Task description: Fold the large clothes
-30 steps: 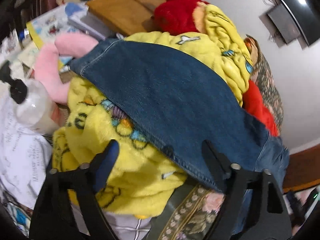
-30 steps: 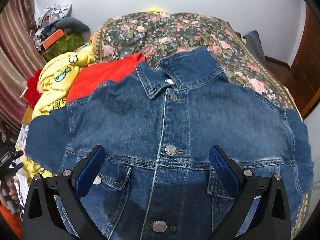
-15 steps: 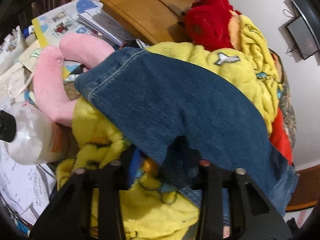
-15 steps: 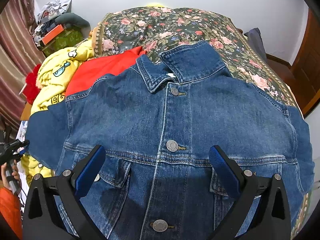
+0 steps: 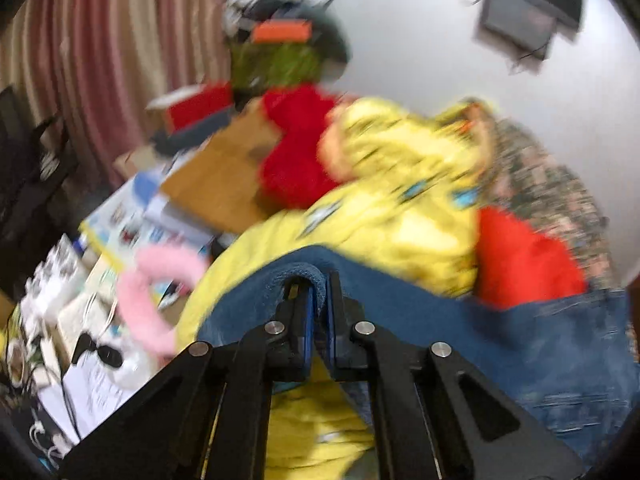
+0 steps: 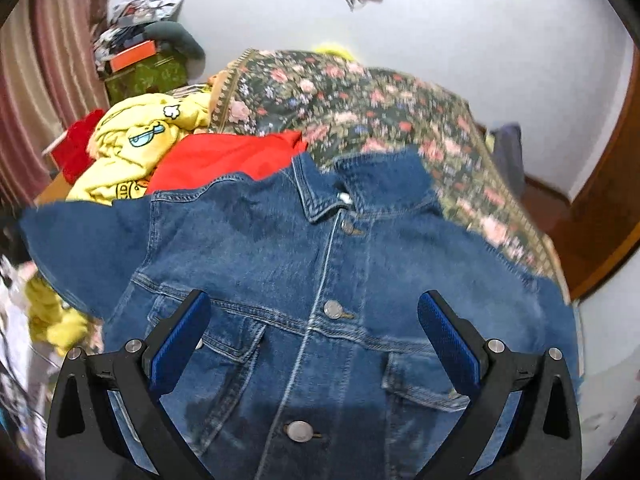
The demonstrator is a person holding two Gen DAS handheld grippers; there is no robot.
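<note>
A blue denim jacket [image 6: 320, 280] lies front up, buttoned, on a floral bedspread [image 6: 360, 96]. Its left sleeve [image 6: 80, 248] stretches out to the left over a yellow plush blanket. My left gripper [image 5: 318, 300] is shut on the edge of that denim sleeve [image 5: 440, 320] and holds it lifted; the view is blurred. My right gripper [image 6: 314, 328] is open and empty, hovering just above the jacket's lower front between the two chest pockets.
A yellow plush blanket [image 5: 400, 208] and a red cloth [image 5: 520, 256] lie beside the jacket. A cluttered desk at the left holds papers [image 5: 96, 392], a brown board [image 5: 216, 176], a pink plush ring [image 5: 148, 300] and a red plush [image 5: 296, 152].
My left gripper closed on the denim sleeve edge and lifted it up and toward the bed; the view swung upward. My right gripper stayed open above the jacket, shifting slightly.
</note>
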